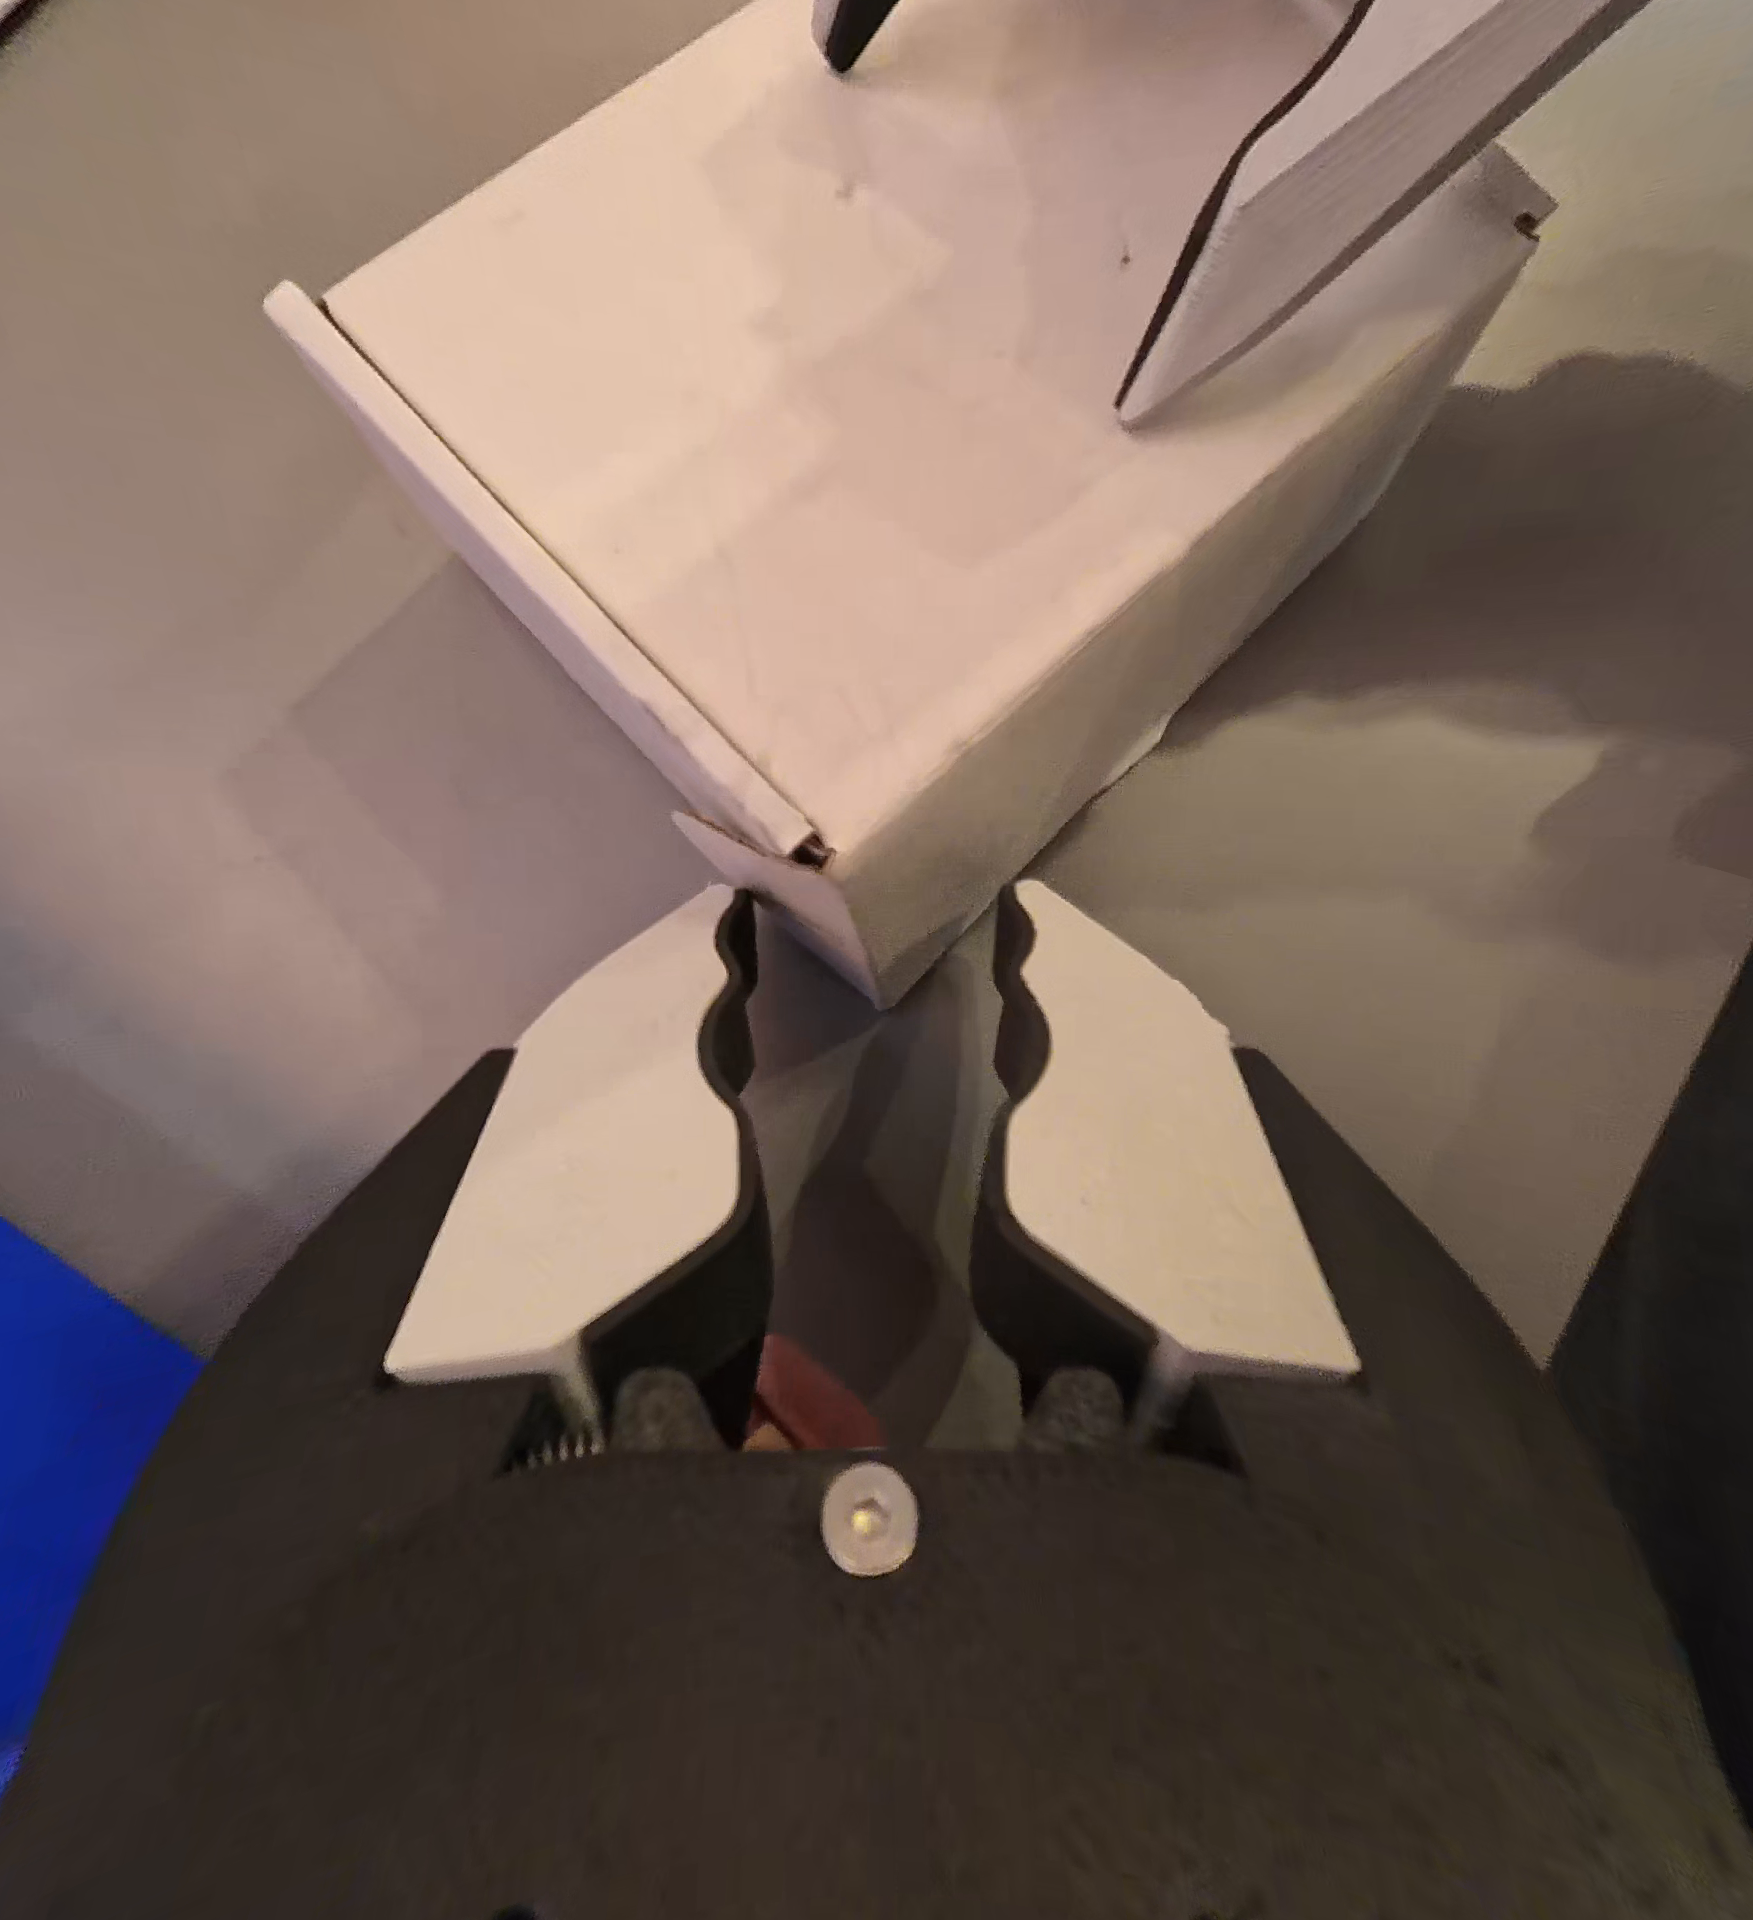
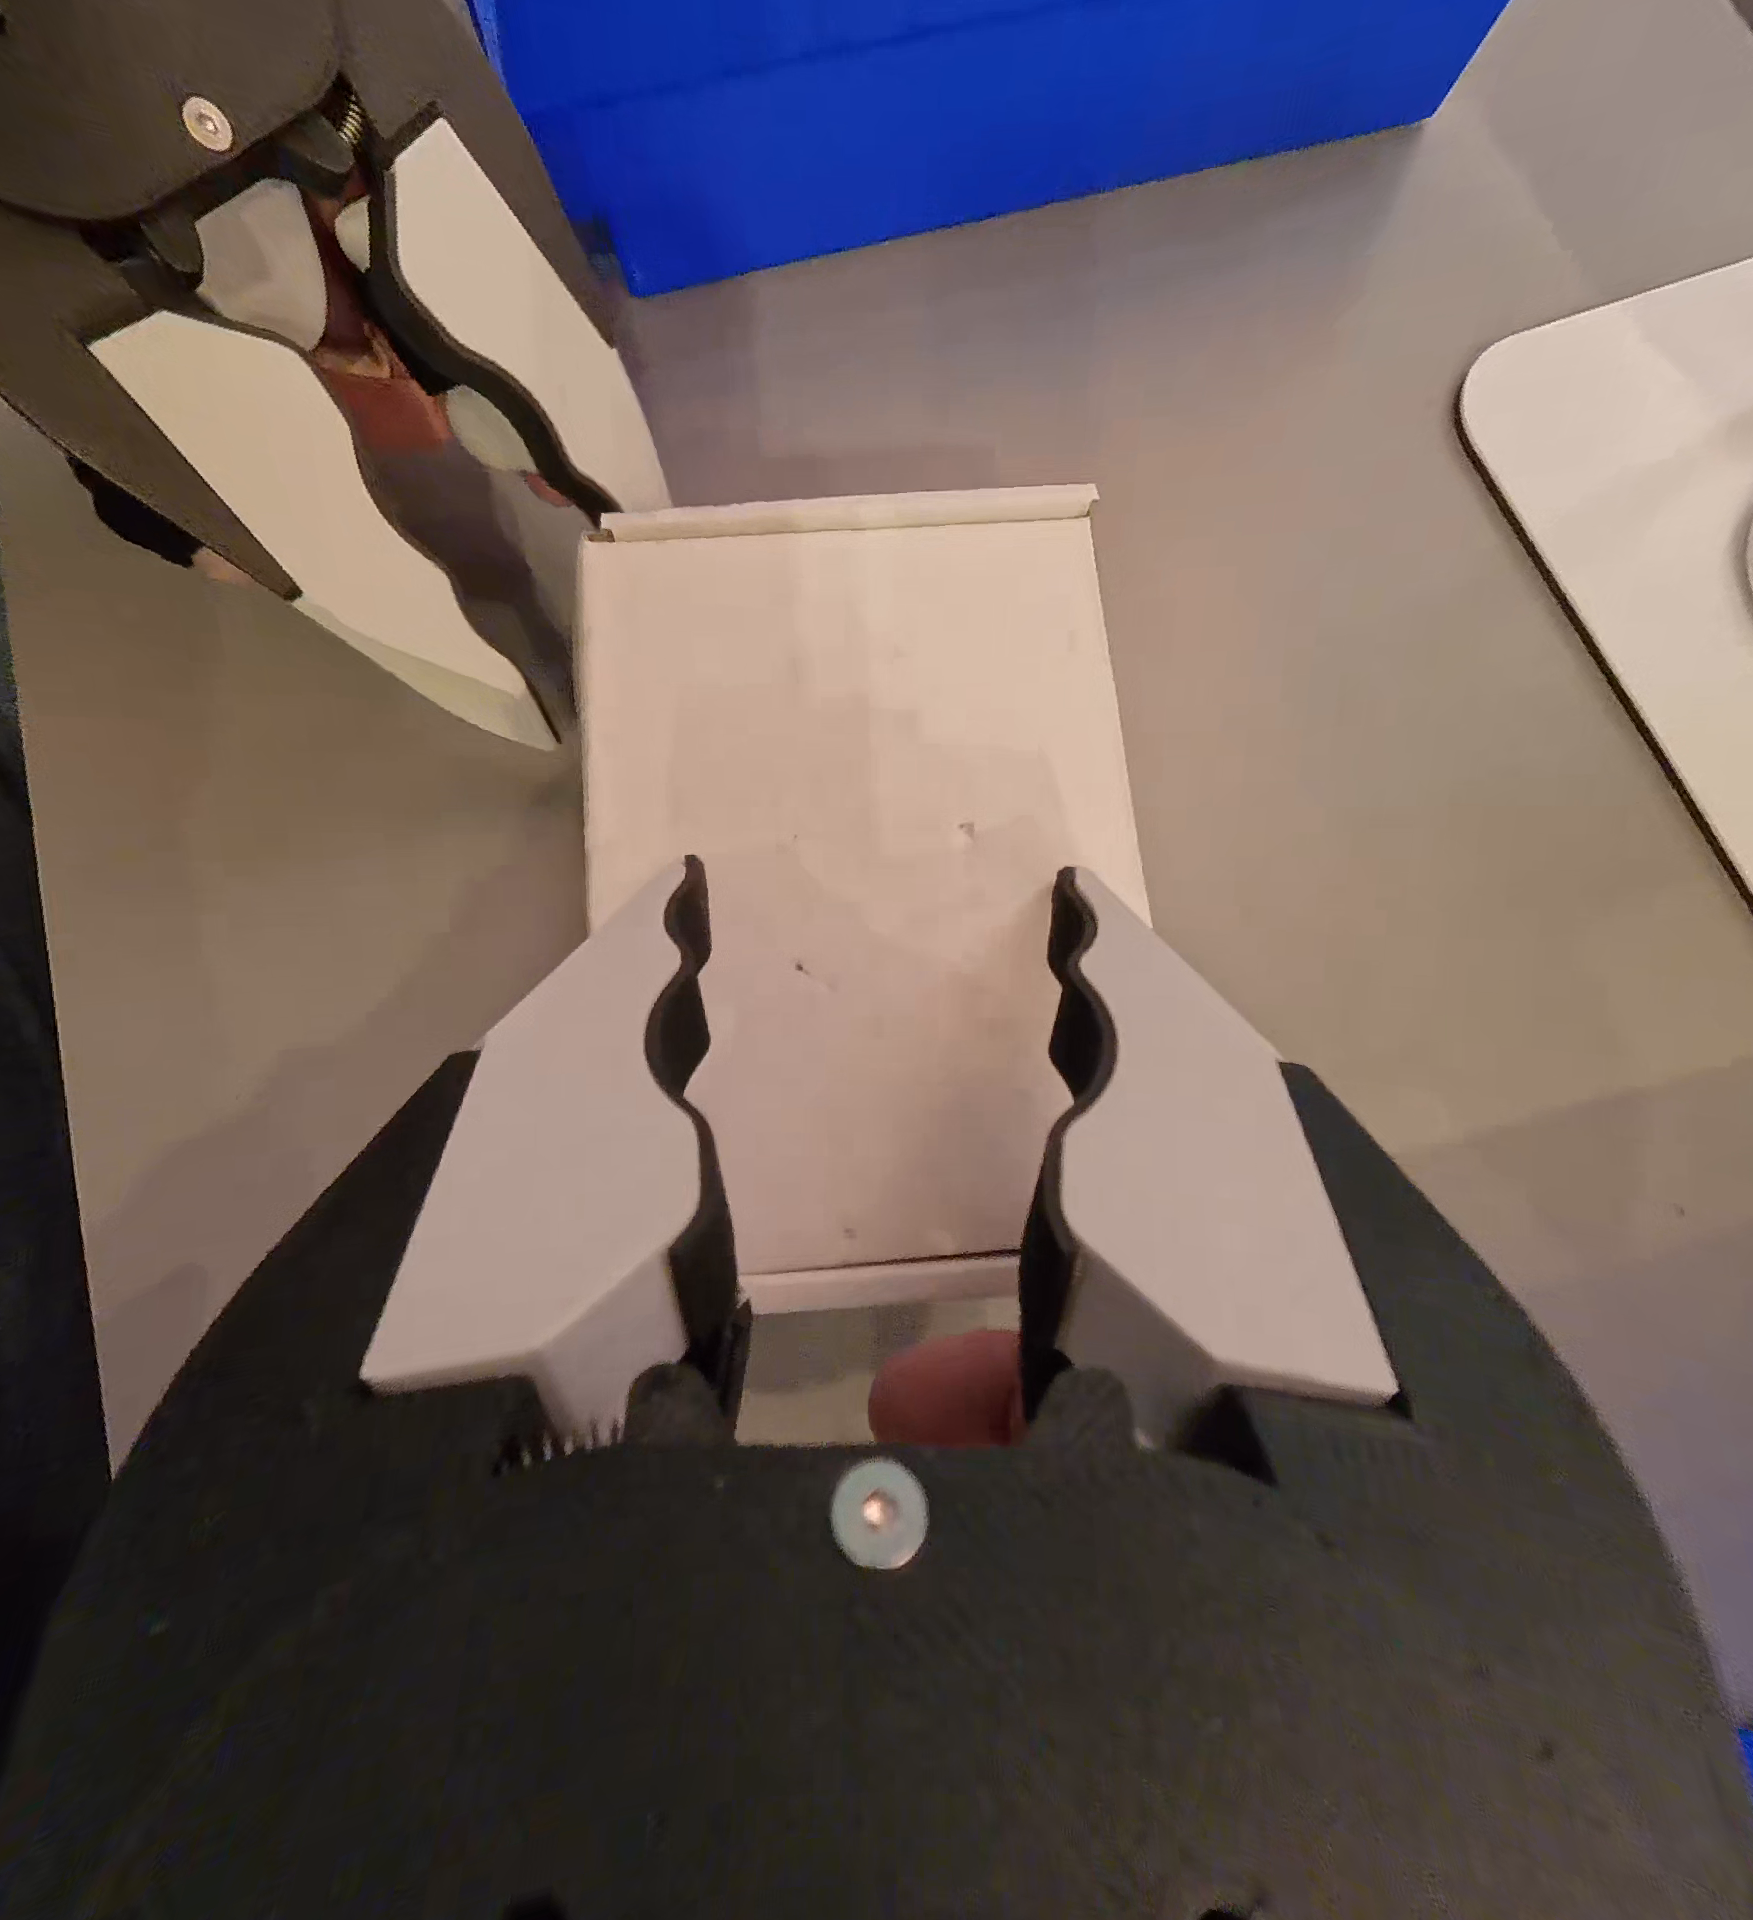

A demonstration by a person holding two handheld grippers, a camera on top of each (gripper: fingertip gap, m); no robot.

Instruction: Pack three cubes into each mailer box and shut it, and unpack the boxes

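White mailer box (image 2: 851, 883) sits closed on the grey table (image 2: 1319, 831), lid down flat. In the right wrist view its long axis runs near to far, straight along the gripper's own line; the flap edge (image 2: 851, 516) lies at the far end, the near end tucked under the camera. In the left wrist view the same box (image 1: 799, 499) lies on a diagonal, one corner pointing at the lens, long axis running up to the far right.

Right gripper (image 2: 877, 883) hangs over the near half of the lid, pointing forward and down, jaws spread with bare lid showing between them; nothing held. Contact with the lid cannot be told.

Left gripper (image 1: 872, 904) comes in low from the box's corner, fingers parted, the corner sitting in the gap at the tips. Whether the fingertips touch the card I cannot tell. In the right wrist view it (image 2: 571, 623) shows at far left, tilted steeply, tips beside the box's far-left corner.

Blue bin (image 2: 955, 135) beyond the box. White pad (image 2: 1630, 540) to the right, well apart.
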